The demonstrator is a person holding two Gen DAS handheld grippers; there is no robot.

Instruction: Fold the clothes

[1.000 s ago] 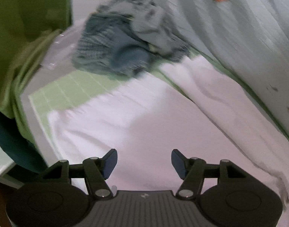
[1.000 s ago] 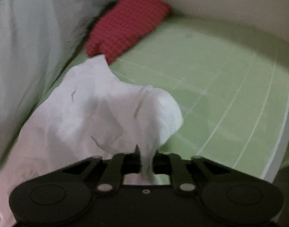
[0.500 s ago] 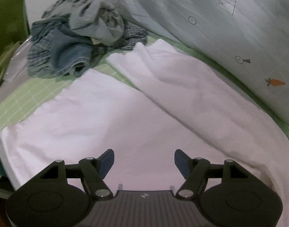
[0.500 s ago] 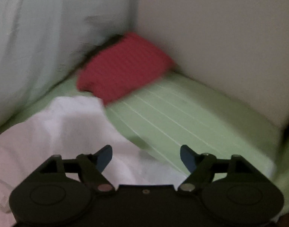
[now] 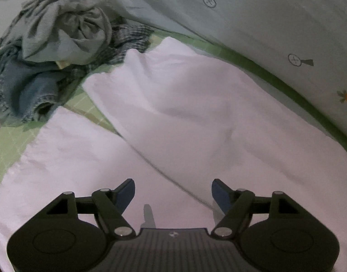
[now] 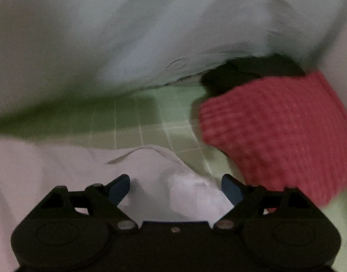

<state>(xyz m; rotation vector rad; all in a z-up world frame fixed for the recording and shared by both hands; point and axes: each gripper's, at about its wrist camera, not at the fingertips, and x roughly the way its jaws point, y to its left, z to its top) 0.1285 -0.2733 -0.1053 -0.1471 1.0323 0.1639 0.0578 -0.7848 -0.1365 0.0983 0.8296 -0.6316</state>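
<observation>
Both claws have changed since a second ago: our right claw [image 6: 175,187], then pinched shut on a fold of the white cloth, now stands with its blue pads wide apart and holds nothing, and its view has swung toward the red cushion. Our left claw [image 5: 173,190] has stayed wide while its view crept closer over the garment.

We work on a bed, its light green sheet with a thin white grid [image 5: 5,145] showing at 9 o'clock in the left wrist view and at the centre of the right wrist view [image 6: 173,122]. On it lies the large white cotton garment [image 5: 173,113], spread flat, with one flap laid over the rest so that a diagonal edge runs from 10 o'clock down toward 5 o'clock. Our left claw hangs just above the lower layer, jaws open and empty.

At 10 to 11 o'clock sits a crumpled heap of grey, blue denim and checked clothes [image 5: 55,45], touching the white garment's far corner. A pale blue-white printed quilt with small carrot motifs [image 5: 264,27] rises along the bed from 12 to 3 o'clock.

In the right wrist view, which is blurred, a rumpled corner of the white garment [image 6: 155,165] lies between the open pads. The red knitted cushion [image 6: 275,133] rests at 3 o'clock, near that corner, with something dark [image 6: 241,72] behind it that we cannot make out. The pale quilt [image 6: 128,34] fills the upper half.
</observation>
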